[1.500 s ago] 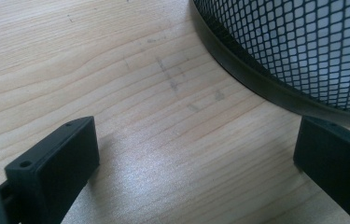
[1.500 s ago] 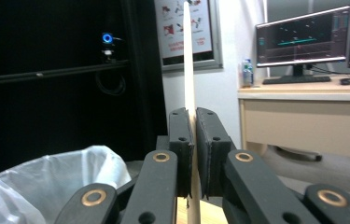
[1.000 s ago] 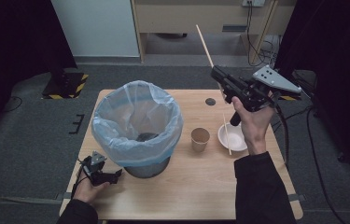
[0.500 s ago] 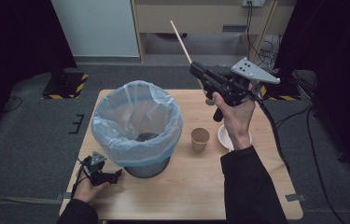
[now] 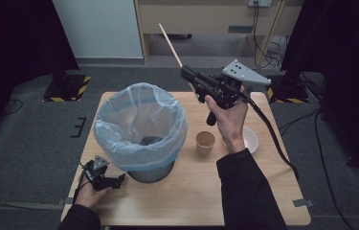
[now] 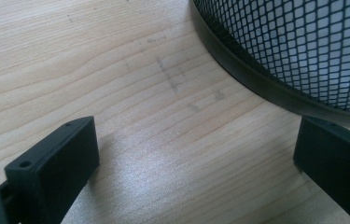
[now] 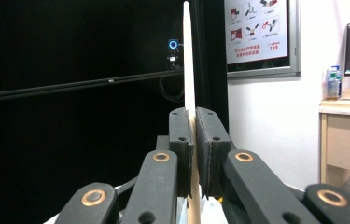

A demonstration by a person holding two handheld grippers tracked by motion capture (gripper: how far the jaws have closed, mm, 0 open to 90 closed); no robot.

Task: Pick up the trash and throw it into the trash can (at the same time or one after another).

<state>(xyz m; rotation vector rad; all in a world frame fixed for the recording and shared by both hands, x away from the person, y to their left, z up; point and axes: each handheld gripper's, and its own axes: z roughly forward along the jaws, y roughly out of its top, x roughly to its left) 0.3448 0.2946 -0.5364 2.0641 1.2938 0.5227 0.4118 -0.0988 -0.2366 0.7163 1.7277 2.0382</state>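
A thin pale wooden stick (image 5: 170, 44) (image 7: 189, 70) is clamped in my right gripper (image 5: 190, 76) (image 7: 194, 126), whose jaws are shut on it. The gripper is held up above the table, just right of the bin's rim, and the stick slants up and to the left beyond the far edge. The black mesh bin (image 5: 141, 125) (image 6: 298, 51) with a pale blue bag stands on the left half of the wooden table (image 5: 191, 191). My left gripper (image 5: 112, 181) (image 6: 196, 163) rests on the table at the bin's near-left foot, jaws open with only bare wood between them.
A brown paper cup (image 5: 205, 142) stands right of the bin. A white bowl (image 5: 251, 139) lies behind my right forearm near the right edge. Something dark lies at the bottom of the bin. Cables trail across the floor at the right.
My right hand has carried the stick leftward from above the white bowl towards the bin's rim. The left gripper has stayed put.
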